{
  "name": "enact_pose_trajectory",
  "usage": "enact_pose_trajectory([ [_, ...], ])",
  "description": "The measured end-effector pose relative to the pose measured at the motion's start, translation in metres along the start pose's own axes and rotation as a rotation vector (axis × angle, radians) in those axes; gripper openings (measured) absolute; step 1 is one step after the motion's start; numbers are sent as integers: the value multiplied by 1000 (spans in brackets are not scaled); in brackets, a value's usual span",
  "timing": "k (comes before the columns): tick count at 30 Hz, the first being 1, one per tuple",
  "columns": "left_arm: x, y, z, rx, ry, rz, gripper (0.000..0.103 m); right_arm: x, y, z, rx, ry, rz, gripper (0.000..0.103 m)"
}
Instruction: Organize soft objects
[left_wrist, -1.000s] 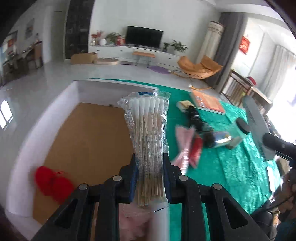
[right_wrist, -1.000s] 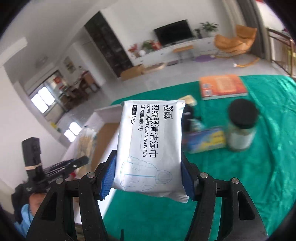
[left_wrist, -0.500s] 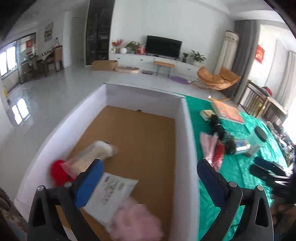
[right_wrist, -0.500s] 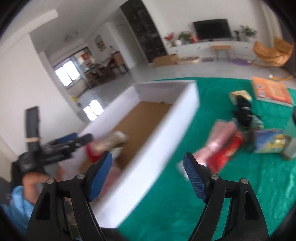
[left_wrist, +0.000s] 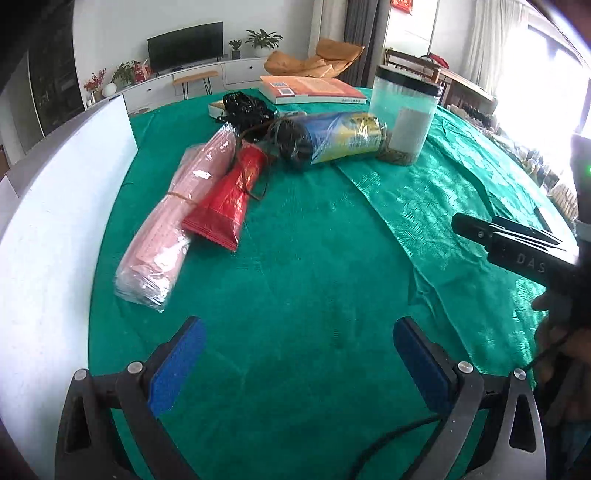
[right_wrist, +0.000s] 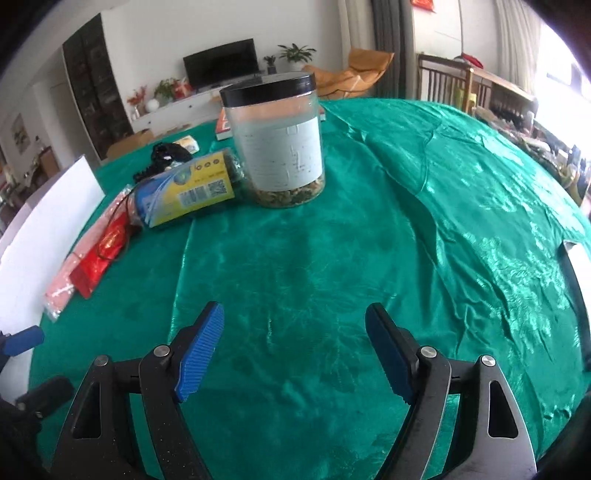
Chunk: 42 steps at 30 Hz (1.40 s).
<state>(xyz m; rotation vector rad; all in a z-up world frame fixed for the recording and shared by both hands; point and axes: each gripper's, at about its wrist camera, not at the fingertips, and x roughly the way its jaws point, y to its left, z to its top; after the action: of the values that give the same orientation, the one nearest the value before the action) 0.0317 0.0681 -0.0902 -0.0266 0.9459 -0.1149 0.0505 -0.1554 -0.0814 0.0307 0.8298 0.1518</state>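
My left gripper (left_wrist: 299, 354) is open and empty above the green tablecloth (left_wrist: 314, 295). Ahead of it to the left lie a pink packet (left_wrist: 166, 229) and a red packet (left_wrist: 229, 195) side by side. Behind them lies a blue-and-yellow pack (left_wrist: 340, 140) next to a black tangled item (left_wrist: 243, 107). My right gripper (right_wrist: 293, 347) is open and empty over bare cloth (right_wrist: 332, 258). The blue-and-yellow pack (right_wrist: 184, 192), red packet (right_wrist: 99, 254) and pink packet (right_wrist: 62, 288) show at its left. The white box wall (left_wrist: 48, 236) stands at the left.
A clear jar with a black lid (right_wrist: 277, 140) stands ahead of the right gripper; it also shows in the left wrist view (left_wrist: 402, 114). An orange book (left_wrist: 310, 88) lies at the table's far side. The right gripper's body (left_wrist: 517, 243) shows at the left view's right edge.
Both grippers let go of their loads: the cotton swab bag and the wipes pack went into the box. Both have since swung away from the box and now face the table, open.
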Motion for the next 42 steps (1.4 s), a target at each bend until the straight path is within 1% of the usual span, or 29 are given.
enact_pose_trajectory([
  [2, 7, 1, -3, -3, 13, 5, 101, 5, 0, 2, -8, 21, -2, 81],
  [4, 10, 0, -2, 13, 0, 38, 101, 5, 6, 1, -10, 42, -5, 81],
  [5, 12, -1, -3, 16, 4, 41, 101, -8, 10, -10, -8, 50, -10, 81],
  [7, 13, -2, -3, 29, -4, 51, 101, -6, 10, -10, 2, 62, -10, 81],
  [8, 15, -3, -4, 39, -5, 56, 103, -12, 9, -14, 4, 61, -9, 81],
  [18, 18, -2, -1, 42, -8, 48, 103, -11, 20, -21, -60, 74, -50, 88],
  [42, 18, -2, -1, 41, -9, 49, 103, -12, 20, -22, -63, 73, -48, 89],
])
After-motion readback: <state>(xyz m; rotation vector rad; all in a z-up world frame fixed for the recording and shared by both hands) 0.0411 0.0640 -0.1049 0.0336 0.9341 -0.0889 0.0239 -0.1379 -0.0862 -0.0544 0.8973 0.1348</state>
